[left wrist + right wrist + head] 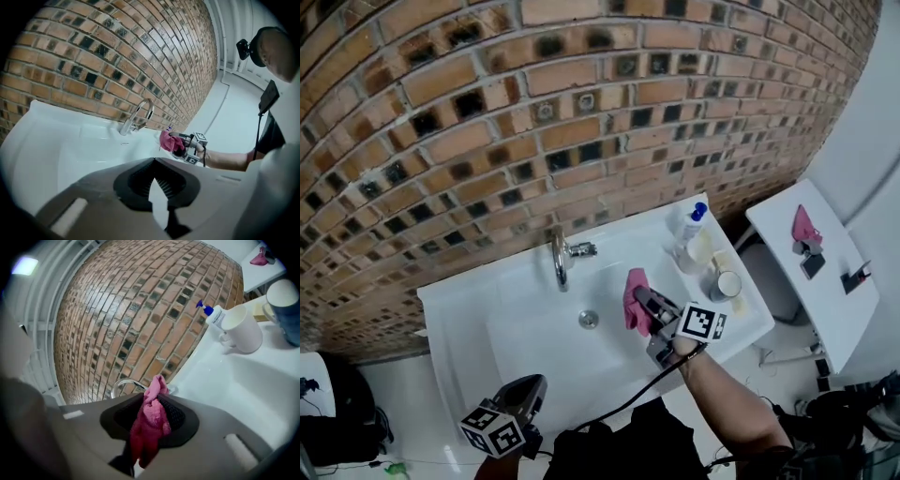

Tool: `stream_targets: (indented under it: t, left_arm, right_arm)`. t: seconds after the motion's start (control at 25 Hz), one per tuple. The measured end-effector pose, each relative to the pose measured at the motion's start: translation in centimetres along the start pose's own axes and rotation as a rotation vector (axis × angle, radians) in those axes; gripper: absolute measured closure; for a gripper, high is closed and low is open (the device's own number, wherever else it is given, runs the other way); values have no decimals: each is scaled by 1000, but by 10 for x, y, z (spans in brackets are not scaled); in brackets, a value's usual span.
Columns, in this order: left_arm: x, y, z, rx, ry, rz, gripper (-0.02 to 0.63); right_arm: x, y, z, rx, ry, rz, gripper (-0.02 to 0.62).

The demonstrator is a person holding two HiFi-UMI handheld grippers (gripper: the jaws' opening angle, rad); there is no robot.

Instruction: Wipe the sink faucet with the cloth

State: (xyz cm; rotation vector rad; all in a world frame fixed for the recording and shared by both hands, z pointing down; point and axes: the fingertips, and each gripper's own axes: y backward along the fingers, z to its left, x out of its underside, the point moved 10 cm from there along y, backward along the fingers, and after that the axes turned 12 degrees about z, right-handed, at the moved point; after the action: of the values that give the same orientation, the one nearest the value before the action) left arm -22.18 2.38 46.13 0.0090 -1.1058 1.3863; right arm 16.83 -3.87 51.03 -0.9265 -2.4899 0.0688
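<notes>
Head view: a white sink [459, 328] is mounted against a brick wall [487, 112]. The faucet [561, 261] stands at the rear rim, behind the drain [588, 319]. The right gripper [641, 300] is over the basin, to the right of the faucet and apart from it, clamped on a pink cloth [632, 295]. The left gripper [532, 386] is at the sink's front rim, well apart from the faucet. A pump bottle [688, 225] and a dark cup [724, 285] stand on the right ledge.

Left gripper view: the jaws are drawn together at the tips, with nothing between them. The faucet spout curves over the basin. The cloth is to its right and does not touch it.

Right gripper view: the jaws are clenched on the cloth, which bunches between the pads and rises above them. The faucet's arc shows just behind the cloth's upper end; contact cannot be determined here. A white mug [241, 329] stands on the ledge at right, beside the pump bottle.
</notes>
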Motion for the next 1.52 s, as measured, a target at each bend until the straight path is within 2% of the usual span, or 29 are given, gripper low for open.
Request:
stream_targets:
  t: [0.04,0.16,0.32,0.52,0.68,0.8,1.0,1.2,1.28,1.4,1.52]
  left_arm:
    - [-1,-4,-3,-10,2,6,601]
    - [-2,-16,-7,-59,26,24,601]
    - [-1,-30,-15,-126,83,23,601]
    - [-6,-43,-29,-181,139,-3,601]
    - [-5,-52,-36,-213,171,-9,601]
    - [-4,-57,-38,-233,199,-19,601]
    - [-4,-64,-43,-245,221,-41,601]
    - [1,-68,-43,-243,241,-31,601]
    - [2,-65,-42,-246,245,-24,601]
    - [1,-65,-44,-236,236,-18,601]
    - [-1,-60,-44,-230,223,-19,601]
  right_arm:
    - [-9,-8,-12,34,5,19,495]
    - [-31,-47,-41,-16,7,64,495]
    - [-48,-93,-72,-29,20,137,495]
    - [-71,-136,-93,-31,72,175,495]
    - [-85,-156,-105,-79,30,180,495]
    - [-88,-167,-110,-120,-9,203,495]
    - [-88,-183,-109,-163,13,251,495]
    - [-92,-178,-107,-94,10,267,495]
    - [-90,-178,-101,-113,5,270,495]
    - [-92,-177,-91,-195,19,256,497]
    - [-94,-162,-87,-161,24,238,497]
